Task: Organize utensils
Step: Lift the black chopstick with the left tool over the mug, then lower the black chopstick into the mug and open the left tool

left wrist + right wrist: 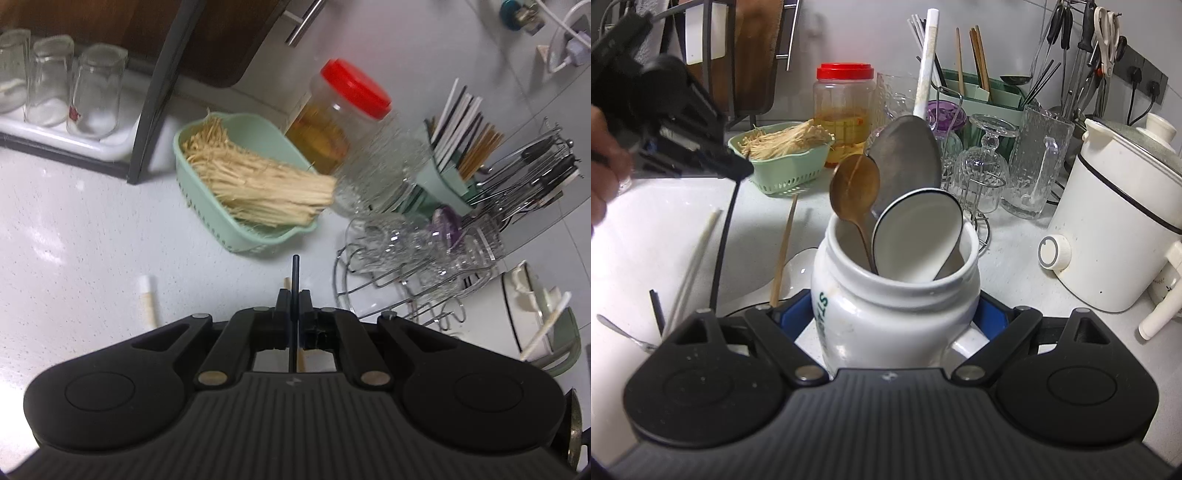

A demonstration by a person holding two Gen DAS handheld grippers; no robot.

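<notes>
In the right wrist view a ceramic jar [894, 306] stands on the surface [1015, 258] between the right gripper's [897, 317] fingers, with a wooden spoon [855, 192], a metal spatula [905, 158] and a ladle [919, 232] standing in it. To its left lie a wooden chopstick [783, 251], a pale chopstick [698, 254] and a fork [624, 334], while the left gripper [738, 171] above them holds a dark chopstick [722, 251] hanging down. Behind the jar sit a basket of enoki mushrooms [783, 155], a lidded plastic jar [844, 110] and a wire rack of upturned glasses [982, 173], with a glass pitcher [1034, 162] and an electric cooker [1115, 221] to the right.
</notes>
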